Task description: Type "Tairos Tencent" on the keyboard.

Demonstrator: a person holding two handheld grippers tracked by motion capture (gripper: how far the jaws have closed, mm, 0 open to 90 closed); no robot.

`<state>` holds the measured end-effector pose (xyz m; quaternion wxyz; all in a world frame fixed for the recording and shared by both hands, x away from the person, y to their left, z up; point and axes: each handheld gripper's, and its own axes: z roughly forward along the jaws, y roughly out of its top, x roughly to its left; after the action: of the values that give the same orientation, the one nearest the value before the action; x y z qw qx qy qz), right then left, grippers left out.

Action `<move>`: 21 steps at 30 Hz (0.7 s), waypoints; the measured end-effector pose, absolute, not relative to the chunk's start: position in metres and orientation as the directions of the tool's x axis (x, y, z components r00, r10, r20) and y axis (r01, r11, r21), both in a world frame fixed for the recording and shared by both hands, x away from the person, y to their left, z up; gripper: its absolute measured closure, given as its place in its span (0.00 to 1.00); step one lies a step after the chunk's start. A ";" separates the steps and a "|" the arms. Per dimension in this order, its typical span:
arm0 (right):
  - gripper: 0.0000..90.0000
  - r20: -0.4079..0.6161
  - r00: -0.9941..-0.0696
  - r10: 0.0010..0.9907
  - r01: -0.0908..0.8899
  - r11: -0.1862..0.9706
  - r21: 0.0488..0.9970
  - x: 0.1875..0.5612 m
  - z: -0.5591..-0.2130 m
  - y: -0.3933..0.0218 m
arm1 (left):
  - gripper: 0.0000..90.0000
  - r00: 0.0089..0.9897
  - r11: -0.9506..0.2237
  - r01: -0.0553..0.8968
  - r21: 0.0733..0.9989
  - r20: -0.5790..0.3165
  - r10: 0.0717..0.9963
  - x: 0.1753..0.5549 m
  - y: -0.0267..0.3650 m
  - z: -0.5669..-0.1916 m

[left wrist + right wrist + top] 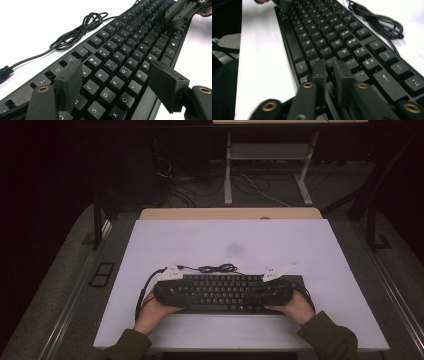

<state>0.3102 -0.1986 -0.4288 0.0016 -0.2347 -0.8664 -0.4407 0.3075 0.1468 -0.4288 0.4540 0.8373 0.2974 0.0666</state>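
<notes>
A black keyboard (225, 292) lies flat near the front of the white table top (225, 240), its cable (217, 268) coiled just behind it. My left gripper (182, 294) is at the keyboard's left end. In the left gripper view (115, 72) its jaws stand wide apart over the letter keys (117, 57), one pad above the number row and the other near the front edge. My right gripper (262, 294) is at the keyboard's right end. Seen in the right gripper view (329, 65), its jaws leave a narrow gap above the keys (329, 37) with nothing between them.
A wooden desk edge (230, 213) shows behind the white top. Beyond it, table legs (228, 175) and loose cables (260, 187) sit on the dark floor. The coiled cable (75, 32) lies on the white surface behind the keyboard.
</notes>
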 end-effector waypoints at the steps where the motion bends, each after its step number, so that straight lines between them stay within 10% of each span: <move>1: 0.81 0.211 -0.888 0.408 0.410 0.497 0.765 0.310 -0.429 -0.198 | 0.30 0.814 -0.410 0.438 0.800 -0.159 0.559 0.307 0.147 -0.429; 12: 0.35 0.222 -0.859 0.461 0.436 0.431 0.790 0.317 -0.428 -0.188 | 0.30 0.811 -0.408 0.443 0.798 -0.163 0.562 0.304 0.149 -0.430; 21: 0.25 0.222 -0.846 0.485 0.438 0.395 0.807 0.324 -0.426 -0.178 | 0.30 0.802 -0.403 0.446 0.800 -0.157 0.576 0.304 0.154 -0.429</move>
<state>0.3238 -0.1777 -0.4257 -0.0246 -0.2766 -0.8348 -0.4754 0.3041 0.1543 -0.4287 0.4528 0.8343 0.3061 0.0718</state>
